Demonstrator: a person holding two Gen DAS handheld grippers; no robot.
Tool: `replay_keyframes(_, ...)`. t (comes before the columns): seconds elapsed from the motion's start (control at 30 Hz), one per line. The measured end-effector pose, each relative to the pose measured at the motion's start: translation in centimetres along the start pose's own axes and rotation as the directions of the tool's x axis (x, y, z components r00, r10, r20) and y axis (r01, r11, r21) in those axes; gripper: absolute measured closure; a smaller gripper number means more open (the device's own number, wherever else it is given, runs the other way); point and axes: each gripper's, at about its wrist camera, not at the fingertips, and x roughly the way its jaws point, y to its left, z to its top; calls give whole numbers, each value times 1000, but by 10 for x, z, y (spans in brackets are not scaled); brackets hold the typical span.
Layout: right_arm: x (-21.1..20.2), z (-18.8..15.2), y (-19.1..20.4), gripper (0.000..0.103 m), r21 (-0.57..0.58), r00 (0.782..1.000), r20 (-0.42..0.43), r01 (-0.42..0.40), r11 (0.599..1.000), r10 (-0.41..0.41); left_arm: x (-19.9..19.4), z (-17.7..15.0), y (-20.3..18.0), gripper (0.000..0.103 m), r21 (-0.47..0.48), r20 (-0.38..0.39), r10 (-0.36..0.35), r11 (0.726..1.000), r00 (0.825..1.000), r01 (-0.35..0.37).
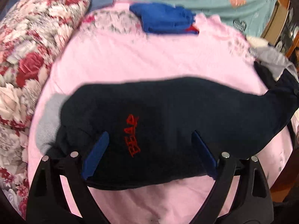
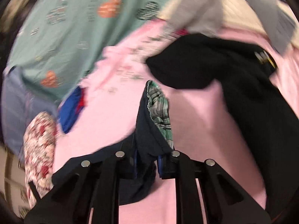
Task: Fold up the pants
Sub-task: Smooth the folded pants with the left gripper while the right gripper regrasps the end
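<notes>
"BEAR" is stitched in red on the dark pants point(image 1: 149, 112), straddled by the released left claw point(image 1: 149, 149). Their plaid-lined edge is pinched by the right claw point(image 2: 147, 165); the far writing is blurred beyond reading.

Both grippers, left gripper point(image 1: 150, 145) & right gripper point(image 2: 147, 165): black plastic linkage arms w/ triangular cutouts, round silver pivot pins, blue finger pads point(image 1: 96, 155).

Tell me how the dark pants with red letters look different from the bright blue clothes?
The dark pants are navy and near the left gripper; the blue clothes are bright and far back. The pants carry red BEAR lettering; the blue clothes show none. Both lie on the pink sheet.
</notes>
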Motion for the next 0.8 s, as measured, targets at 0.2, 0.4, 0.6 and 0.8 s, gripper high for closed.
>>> replay_keyframes(0.2, 25, -33, 124, 87, -294, 965, -160, -249, 923, 209, -15, 5, 4, 12, -36, 42, -8, 999, 999, 10)
replay_keyframes(0.4, 131, -129, 182, 69, -412, 847, -524, -341, 845, 86, -9, 7, -6, 12, -9, 15, -3, 1000, 1000, 3)
replay_keyframes(0.6, 101, -117, 183, 49, -409, 820, -541, -451, 793, 187, -1, 27, -50, 12, 82, 15, -76, 994, 997, 75)
replay_keyframes(0.8, 77, -48, 120, 83, -373, 951, -288, -218, 902, 110, 14, 40, -113, 12, 181, -21, -179, 967, 984, 180)
